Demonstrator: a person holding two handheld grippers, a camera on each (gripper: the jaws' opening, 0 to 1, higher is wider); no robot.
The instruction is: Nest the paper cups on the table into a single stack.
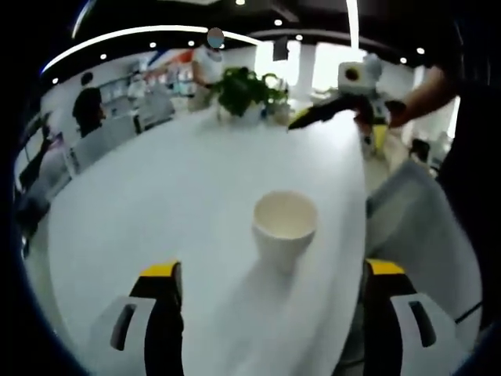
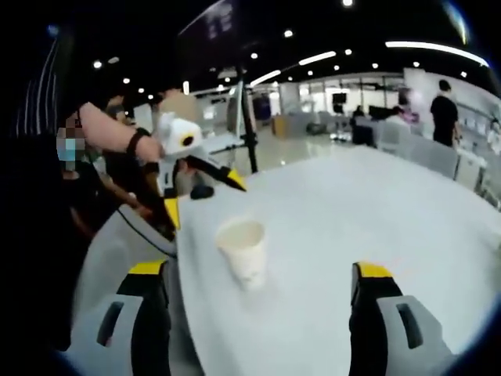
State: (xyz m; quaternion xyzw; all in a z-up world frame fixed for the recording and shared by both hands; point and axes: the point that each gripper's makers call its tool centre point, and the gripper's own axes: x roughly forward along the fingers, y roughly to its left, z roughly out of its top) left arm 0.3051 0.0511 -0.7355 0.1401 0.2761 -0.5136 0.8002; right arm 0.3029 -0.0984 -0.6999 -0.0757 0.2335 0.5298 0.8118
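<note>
Cup count from my seat: one white paper cup (image 1: 284, 228), tapered, smooth, standing upright on the matte white table (image 1: 180, 204) (near its edge). My left gripper (image 1: 270, 291) and right gripper (image 2: 254, 291) both gape wide, holding nothing.

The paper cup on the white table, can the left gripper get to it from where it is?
Probably yes. The paper cup stands upright on the table, straight ahead of the open left gripper, with bare tabletop between them.
</note>
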